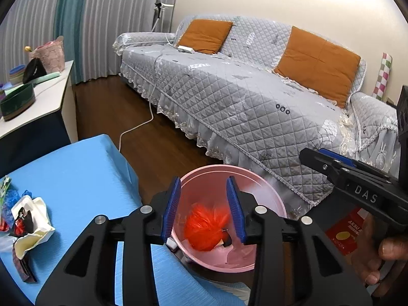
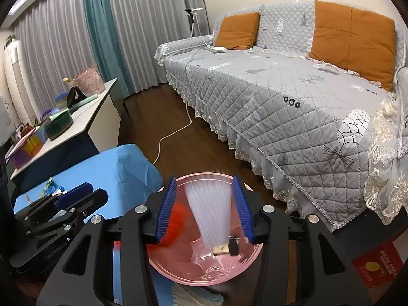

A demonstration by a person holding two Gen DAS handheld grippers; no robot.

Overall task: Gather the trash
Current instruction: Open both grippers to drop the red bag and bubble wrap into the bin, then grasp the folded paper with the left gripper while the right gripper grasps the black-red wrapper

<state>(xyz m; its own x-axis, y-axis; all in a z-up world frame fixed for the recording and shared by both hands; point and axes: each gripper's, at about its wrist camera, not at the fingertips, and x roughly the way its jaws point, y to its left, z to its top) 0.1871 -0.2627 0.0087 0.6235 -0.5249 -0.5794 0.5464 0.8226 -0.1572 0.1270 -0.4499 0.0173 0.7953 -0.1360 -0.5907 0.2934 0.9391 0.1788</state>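
Observation:
A pink bin (image 1: 257, 191) stands on the floor by the blue-covered table (image 1: 76, 173). My left gripper (image 1: 203, 181) hovers over it with jaws apart; an orange fluffy item (image 1: 206, 224) lies in the bin below them, touching neither pad. My right gripper (image 2: 204, 181) is also above the bin (image 2: 173, 271), open, with a blurred white fibre bundle (image 2: 211, 209) between its pads, dropping free with a black clip (image 2: 233, 247) at its low end. Each gripper shows in the other's view: right gripper (image 1: 318, 158), left gripper (image 2: 76, 191). More scraps (image 1: 28, 216) lie on the table.
A grey quilted sofa (image 1: 242, 102) with orange cushions runs along the right. A white cable (image 1: 137, 127) trails over the wooden floor. A cluttered white side table (image 1: 38, 102) stands at left. A red box (image 2: 377, 267) sits beside the bin. A person's hand (image 1: 382, 250) holds the right gripper.

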